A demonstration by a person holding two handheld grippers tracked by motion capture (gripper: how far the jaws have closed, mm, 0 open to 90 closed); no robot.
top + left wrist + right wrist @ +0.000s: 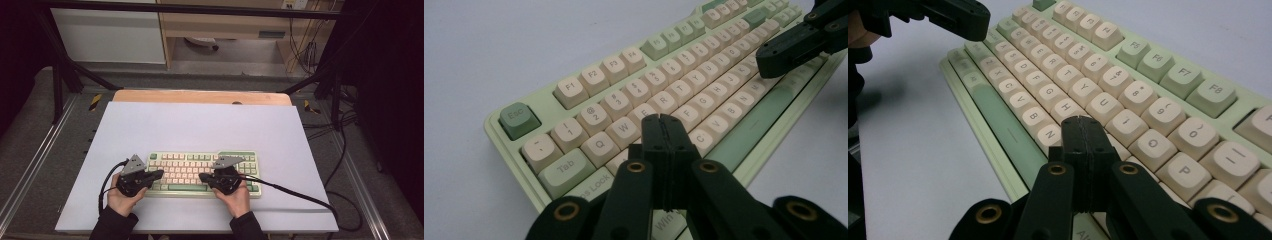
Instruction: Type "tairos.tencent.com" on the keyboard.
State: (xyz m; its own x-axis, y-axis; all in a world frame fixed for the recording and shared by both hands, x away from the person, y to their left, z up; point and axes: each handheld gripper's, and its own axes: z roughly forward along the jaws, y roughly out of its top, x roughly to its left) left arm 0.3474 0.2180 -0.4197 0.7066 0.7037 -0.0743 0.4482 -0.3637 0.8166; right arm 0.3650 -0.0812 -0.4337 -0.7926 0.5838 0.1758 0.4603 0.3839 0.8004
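A pale green keyboard with cream and green keys lies on the white table sheet near the front edge. My left gripper hovers over its left end, jaws shut with nothing between them; in the left gripper view its tip sits just above the keys around S and D on the keyboard. My right gripper is over the middle of the keyboard, also shut and empty; its tip hangs above the keys near J and M on the keyboard. The two tips point toward each other.
The white sheet covers a wooden table. A black cable trails right from my right gripper, another loops left of my left hand. Black frame posts stand at the table's far corners. Cables lie on the floor at right.
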